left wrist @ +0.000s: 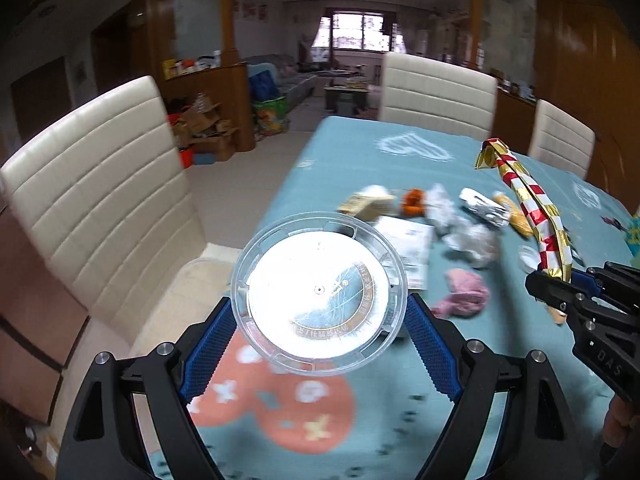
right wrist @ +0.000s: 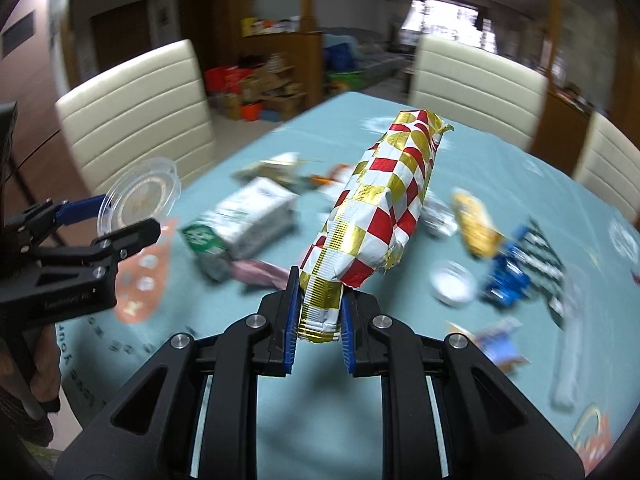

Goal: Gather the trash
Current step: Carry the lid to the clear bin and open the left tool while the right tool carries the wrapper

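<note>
A: What does each side have right now?

B: The left gripper (left wrist: 320,344) has its jaws pinching a round, clear plastic lid (left wrist: 319,294) across its width, rim against the blue pads on both sides. It is held up off the desk (left wrist: 360,420), over the near edge where the teal patterned cloth shows a big orange shape. The right gripper (right wrist: 319,322) has its jaws pressed onto the crimped end of a long crinkled foil wrapper in red, white and gold checks (right wrist: 376,208), which stands up and away from the jaws above the desk.

A: How would you expect those two to handle?

B: Both look very light. The lid seems thin and stiff but springy and slick, so I'd guess a hard squeeze across the rim could bow it or make it pop out; a grip on the rim edge itself may be safer. The wrapper is soft and crushable, apparently empty. The flat sealed end is the sensible place to hold it, though the free length may flop and swing.

A: And what is left on the desk?

B: A scatter in the middle, blurred: a white and green paper pack (right wrist: 240,224), a crumpled pink piece (left wrist: 466,294), a yellow snack wrapper (right wrist: 476,226), a blue and white crumpled wrapper (right wrist: 508,276), a small white round cap (right wrist: 454,282). All look light and soft or thin; pinch them at a fold or raised edge. No bin shows in either view.
</note>
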### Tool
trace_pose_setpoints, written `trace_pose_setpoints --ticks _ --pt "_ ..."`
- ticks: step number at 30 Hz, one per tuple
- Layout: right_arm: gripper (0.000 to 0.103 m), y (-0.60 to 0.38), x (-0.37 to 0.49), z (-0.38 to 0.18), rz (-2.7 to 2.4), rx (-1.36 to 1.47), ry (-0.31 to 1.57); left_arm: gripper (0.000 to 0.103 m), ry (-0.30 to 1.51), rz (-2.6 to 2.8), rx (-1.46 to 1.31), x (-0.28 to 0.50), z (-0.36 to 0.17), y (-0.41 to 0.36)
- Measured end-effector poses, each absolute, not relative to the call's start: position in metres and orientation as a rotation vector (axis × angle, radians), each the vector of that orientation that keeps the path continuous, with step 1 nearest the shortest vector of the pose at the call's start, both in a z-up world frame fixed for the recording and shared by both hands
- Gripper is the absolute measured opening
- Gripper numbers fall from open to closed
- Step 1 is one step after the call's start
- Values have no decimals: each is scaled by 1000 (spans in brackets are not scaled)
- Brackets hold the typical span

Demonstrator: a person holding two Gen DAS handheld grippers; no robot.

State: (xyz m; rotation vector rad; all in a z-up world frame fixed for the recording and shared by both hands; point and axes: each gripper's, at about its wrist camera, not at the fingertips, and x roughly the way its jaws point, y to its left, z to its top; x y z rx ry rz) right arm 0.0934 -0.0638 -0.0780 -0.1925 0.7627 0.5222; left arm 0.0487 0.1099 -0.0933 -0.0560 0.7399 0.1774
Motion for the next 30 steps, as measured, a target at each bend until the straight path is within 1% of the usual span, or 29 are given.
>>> trace_pose_setpoints --ticks 9,16,20,30 --pt "19 50 108 -76 714 -311 745 83 760 370 -90 51 -104 200" --pt "19 99 118 -79 777 -342 748 84 793 424 -135 68 -117 248" --pt "19 111 125 -88 790 -349 766 86 806 459 -142 81 -125 259" --pt "20 122 134 -100 814 -360 804 88 798 447 -159 76 -133 265"
